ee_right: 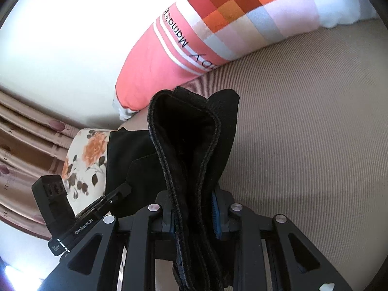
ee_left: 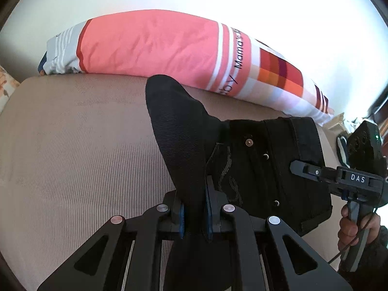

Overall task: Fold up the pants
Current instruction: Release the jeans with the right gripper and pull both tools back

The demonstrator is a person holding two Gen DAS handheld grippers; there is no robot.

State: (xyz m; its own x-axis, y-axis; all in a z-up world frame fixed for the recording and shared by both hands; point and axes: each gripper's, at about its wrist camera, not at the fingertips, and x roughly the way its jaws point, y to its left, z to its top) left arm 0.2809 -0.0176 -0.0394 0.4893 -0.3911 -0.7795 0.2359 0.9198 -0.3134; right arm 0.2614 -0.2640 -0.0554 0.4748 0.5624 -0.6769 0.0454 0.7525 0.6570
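Nearest in the left wrist view, the left gripper [ee_left: 194, 214] is clamped on a bunched fold of the black pants [ee_left: 254, 169], its blue pads pressed to the cloth on both sides. In the right wrist view, the right gripper [ee_right: 194, 215] is likewise clamped on a thick, stitched edge of the pants [ee_right: 189, 145], which stands up in a loop between the jaws. The pants are held over the bed [ee_left: 72, 145], partly lifted, with the rest lying on its surface.

The step in hand is judged to be a fold in mid-carry: two gripped edges being brought over the garment. Next, both ends would need to be laid down evenly, edges aligned, before the jaws are released; uneven lowering could leave a skewed fold.

The pants are of heavy dark denim, with metal rivets and a decorative stitched curl. The bed cover is beige and finely ribbed. Beyond it, a long soft pillow [ee_left: 157, 46] is seen, pink with white stripes, lettering and a checked patch.
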